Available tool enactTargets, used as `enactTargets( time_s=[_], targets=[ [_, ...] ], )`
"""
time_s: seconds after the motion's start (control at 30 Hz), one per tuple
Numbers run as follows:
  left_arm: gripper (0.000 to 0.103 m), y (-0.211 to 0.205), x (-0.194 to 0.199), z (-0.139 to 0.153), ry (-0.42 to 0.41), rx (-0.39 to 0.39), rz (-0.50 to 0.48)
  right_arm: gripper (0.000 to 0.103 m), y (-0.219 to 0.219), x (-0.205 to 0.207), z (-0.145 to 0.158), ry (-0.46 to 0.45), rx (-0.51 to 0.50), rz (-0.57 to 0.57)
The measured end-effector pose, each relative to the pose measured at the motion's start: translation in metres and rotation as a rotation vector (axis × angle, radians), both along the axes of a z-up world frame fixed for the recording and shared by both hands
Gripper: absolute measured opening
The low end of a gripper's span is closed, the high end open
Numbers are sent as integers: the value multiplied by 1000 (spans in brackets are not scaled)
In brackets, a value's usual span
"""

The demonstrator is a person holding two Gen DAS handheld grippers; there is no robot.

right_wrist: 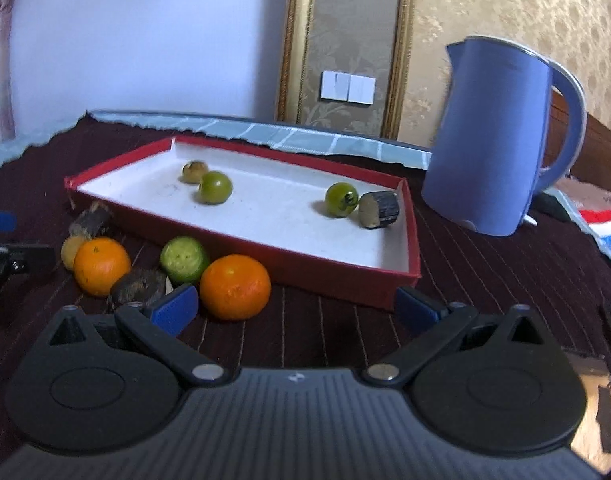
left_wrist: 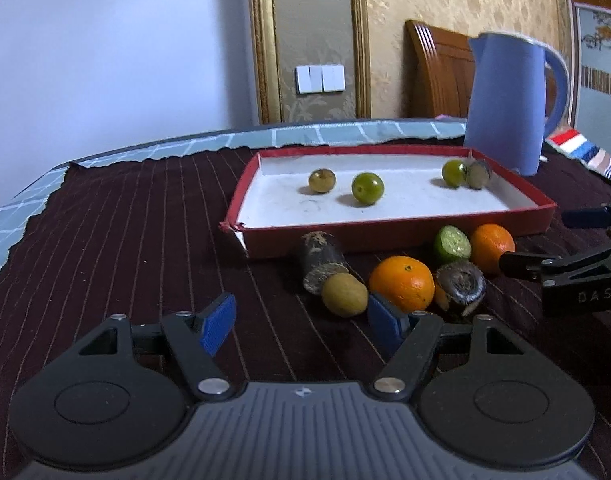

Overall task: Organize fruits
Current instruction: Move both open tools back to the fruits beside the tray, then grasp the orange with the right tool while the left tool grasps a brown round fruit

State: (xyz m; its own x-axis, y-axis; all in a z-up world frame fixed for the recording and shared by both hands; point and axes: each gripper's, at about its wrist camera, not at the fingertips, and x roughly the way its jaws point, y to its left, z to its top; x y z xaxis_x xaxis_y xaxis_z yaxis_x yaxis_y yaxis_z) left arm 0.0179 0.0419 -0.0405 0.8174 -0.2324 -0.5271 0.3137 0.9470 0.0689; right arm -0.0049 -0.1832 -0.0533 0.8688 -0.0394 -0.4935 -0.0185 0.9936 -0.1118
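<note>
Fruit lies in a loose cluster on the dark striped cloth (left_wrist: 125,220), just in front of the red tray (left_wrist: 385,236). Going left to right in my left wrist view: a dark cane-like stub (left_wrist: 321,260) with its long axis running from the tray back toward me, a small yellowish fruit (left_wrist: 344,294) touching its near end, an orange (left_wrist: 403,282), a dark husked piece (left_wrist: 461,286), then a cut green fruit (left_wrist: 451,245) and a second orange (left_wrist: 491,248) against the tray wall. Inside the tray sit three small green fruits and another dark stub.

My left gripper (left_wrist: 301,320) has its blue pads apart and empty — the yellowish fruit sits just ahead, slightly right of centre, so I judge this hand nearer to it. My right gripper (right_wrist: 297,306) is also spread wide, holding nothing; the second orange (right_wrist: 235,286) lies just beyond its left pad. I'd nudge each hand sideways before closing — round fruit may roll.
</note>
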Motion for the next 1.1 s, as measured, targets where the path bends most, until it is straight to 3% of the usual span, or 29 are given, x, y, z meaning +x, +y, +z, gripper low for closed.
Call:
enactTargets(
  time_s=[0.23, 0.37, 0.53, 0.63, 0.8, 1.0, 1.1],
  targets=[
    [74, -17, 8, -6, 6, 83, 39, 103, 4, 11, -3, 47, -35, -6],
    [84, -15, 14, -7, 30, 65, 83, 103, 8, 17, -5, 70, -56, -7],
    [85, 7, 10, -3, 33, 22, 145, 103, 11, 14, -3, 53, -53, 22],
    [85, 8, 10, -2, 24, 35, 135, 93, 8, 18, -5, 77, -31, 10],
    [85, -10, 14, -6, 40, 46, 72, 92, 6, 20, -6, 95, -10, 19],
    [84, -15, 23, -8, 68, 34, 89, 84, 13, 26, -7, 106, -40, 38],
    [84, -14, 21, -9, 77, 25, 94, 73, 13, 28, -7, 109, -23, 57]
  ],
)
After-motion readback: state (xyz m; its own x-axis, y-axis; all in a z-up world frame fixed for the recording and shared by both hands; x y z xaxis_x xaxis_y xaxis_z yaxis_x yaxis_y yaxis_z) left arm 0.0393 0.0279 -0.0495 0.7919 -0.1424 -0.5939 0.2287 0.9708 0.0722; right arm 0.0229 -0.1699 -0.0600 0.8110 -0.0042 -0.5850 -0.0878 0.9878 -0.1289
